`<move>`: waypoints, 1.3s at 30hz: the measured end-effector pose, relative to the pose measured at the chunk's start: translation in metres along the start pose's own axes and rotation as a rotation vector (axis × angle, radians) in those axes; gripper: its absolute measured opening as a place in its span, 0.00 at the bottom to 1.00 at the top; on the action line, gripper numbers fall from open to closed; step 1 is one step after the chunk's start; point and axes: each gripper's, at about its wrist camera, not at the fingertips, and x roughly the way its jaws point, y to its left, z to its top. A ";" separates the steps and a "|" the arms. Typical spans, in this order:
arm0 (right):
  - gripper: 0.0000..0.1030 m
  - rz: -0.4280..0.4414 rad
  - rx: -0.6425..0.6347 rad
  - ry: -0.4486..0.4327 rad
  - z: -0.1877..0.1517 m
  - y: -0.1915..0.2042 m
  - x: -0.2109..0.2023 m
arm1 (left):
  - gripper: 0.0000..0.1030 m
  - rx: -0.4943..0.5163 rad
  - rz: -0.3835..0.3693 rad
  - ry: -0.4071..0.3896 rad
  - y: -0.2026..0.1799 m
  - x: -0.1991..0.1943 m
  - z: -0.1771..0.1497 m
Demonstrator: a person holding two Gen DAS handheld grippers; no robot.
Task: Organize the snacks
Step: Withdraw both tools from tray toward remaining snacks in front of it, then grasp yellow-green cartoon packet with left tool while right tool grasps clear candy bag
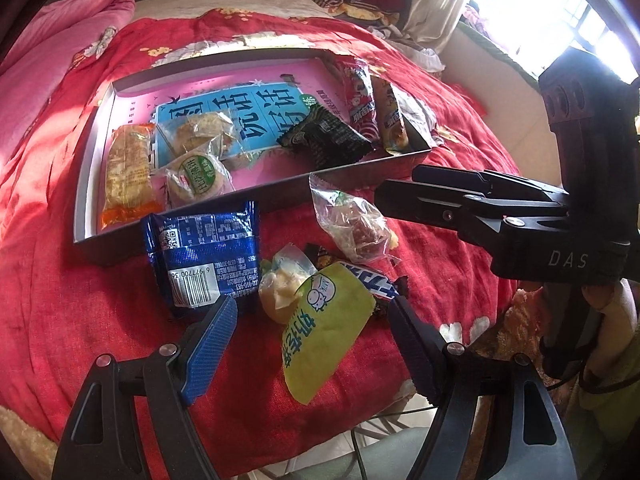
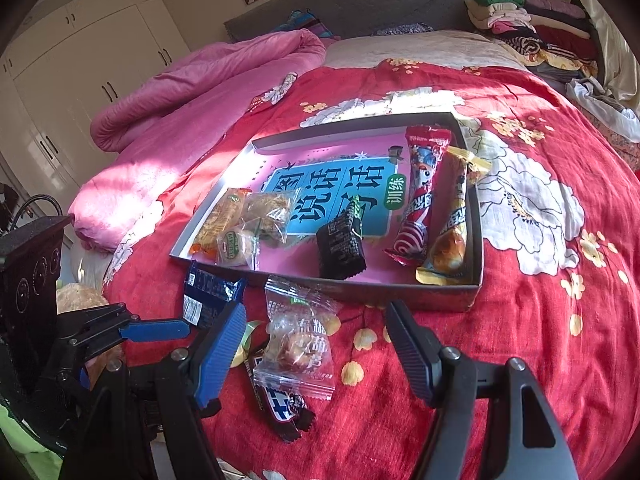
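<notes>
A shallow grey box (image 1: 360,170) (image 2: 360,290) with a pink and blue book inside lies on the red bedspread and holds several wrapped snacks. In front of it lie a blue packet (image 1: 204,256) (image 2: 208,292), a clear bag of brown candy (image 1: 354,226) (image 2: 298,344), a yellow-green bread packet (image 1: 324,328) and a dark bar (image 1: 374,284) (image 2: 280,404). My left gripper (image 1: 312,320) is open, above the yellow-green packet. My right gripper (image 2: 316,332) is open, above the clear candy bag; it also shows in the left wrist view (image 1: 396,196).
A pink quilt (image 2: 192,92) lies bunched at the left of the bed. Folded clothes (image 2: 532,28) are stacked at the far right by the headboard. White wardrobes (image 2: 80,64) stand at the left. The bed's near edge (image 1: 280,452) is just below the grippers.
</notes>
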 end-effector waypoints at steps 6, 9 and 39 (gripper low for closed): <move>0.70 0.004 -0.001 0.074 -0.007 0.002 0.016 | 0.67 -0.023 -0.015 0.021 0.007 0.009 -0.001; 0.70 0.009 0.008 0.100 -0.009 0.002 0.025 | 0.62 -0.028 -0.028 0.020 0.008 0.011 0.000; 0.44 0.101 0.082 0.103 -0.008 -0.012 0.027 | 0.39 -0.133 -0.061 0.046 0.023 0.033 0.008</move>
